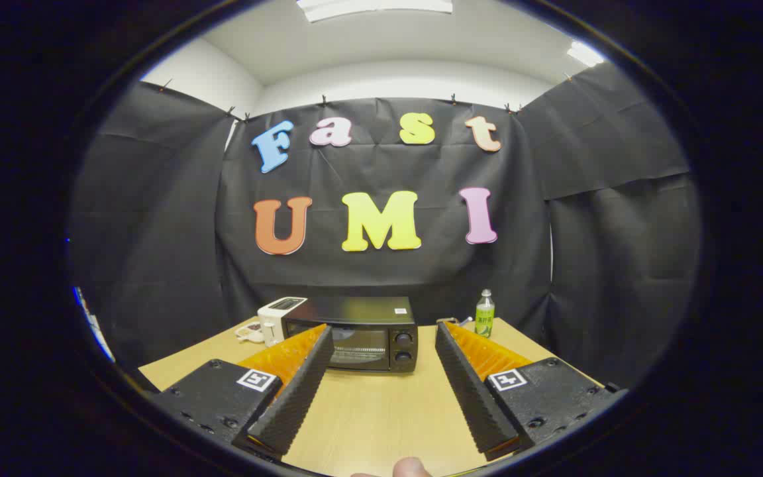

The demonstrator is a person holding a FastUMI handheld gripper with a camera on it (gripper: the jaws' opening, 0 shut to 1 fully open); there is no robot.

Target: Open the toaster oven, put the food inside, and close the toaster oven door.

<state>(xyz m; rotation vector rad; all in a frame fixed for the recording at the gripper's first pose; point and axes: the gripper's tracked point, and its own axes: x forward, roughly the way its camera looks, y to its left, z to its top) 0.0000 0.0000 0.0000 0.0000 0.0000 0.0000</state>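
Desk (pixel 368 411) surface of pale wood is seen stretching ahead of the tool (pixel 381 338), whose fingers are spread wide apart with nothing held between them. The toaster oven (pixel 361 331) is set at the far end of the desk, straight ahead and slightly left of the gap between the fingers, its door shut and its long axis lying crosswise to the approach. A white toaster (pixel 279 318) stands just beside it, a green bottle (pixel 485 313) apart on the other side. The food cannot be made out.
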